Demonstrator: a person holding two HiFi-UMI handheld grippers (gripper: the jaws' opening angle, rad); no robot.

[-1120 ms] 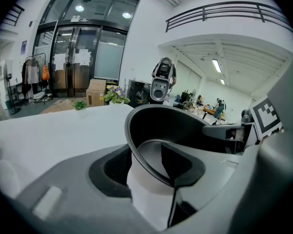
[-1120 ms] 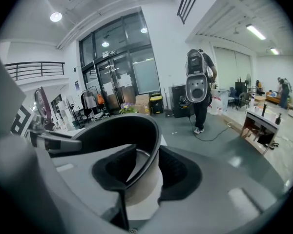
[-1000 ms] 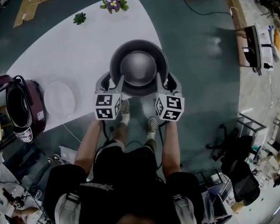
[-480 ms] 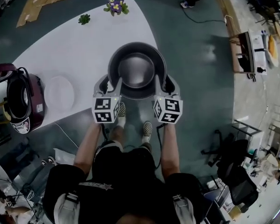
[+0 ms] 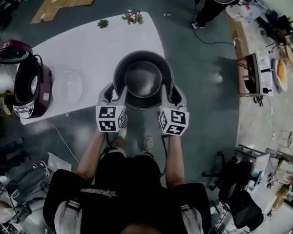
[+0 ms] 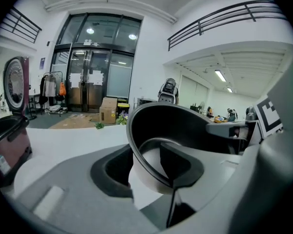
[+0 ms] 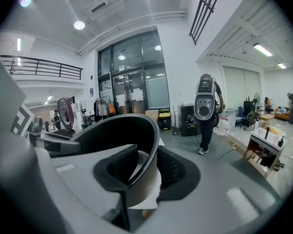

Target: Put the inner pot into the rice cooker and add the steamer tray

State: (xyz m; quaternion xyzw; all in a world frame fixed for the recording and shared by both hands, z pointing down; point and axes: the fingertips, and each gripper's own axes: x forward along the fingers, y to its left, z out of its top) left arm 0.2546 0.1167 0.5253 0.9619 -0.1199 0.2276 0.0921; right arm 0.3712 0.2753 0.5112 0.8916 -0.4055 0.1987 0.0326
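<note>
I find the left hand-held gripper (image 5: 120, 88) pinching the near left rim of the inner pot (image 5: 143, 79). In the left gripper view the rim (image 6: 158, 172) passes between the two jaws, one pad inside the wall and one outside. The right hand-held gripper (image 5: 166, 88) grips the near right rim in the same way. Its jaws have just been closing, and the right gripper view shows the pot wall (image 7: 136, 174) between them, pressed from both sides. The pot hangs level between the two grippers with its mouth upward, dark inside and with nothing in it. It is off the table (image 5: 88, 48), over the table's near right corner.

The rice cooker (image 5: 31, 89) stands at the left end of the table with its lid raised, well apart from the pot. The steamer tray (image 5: 68, 86), clear and round, lies flat on the table just beside the cooker, between the cooker and the pot. Flowers (image 5: 133, 17) sit at the far end of the table.
</note>
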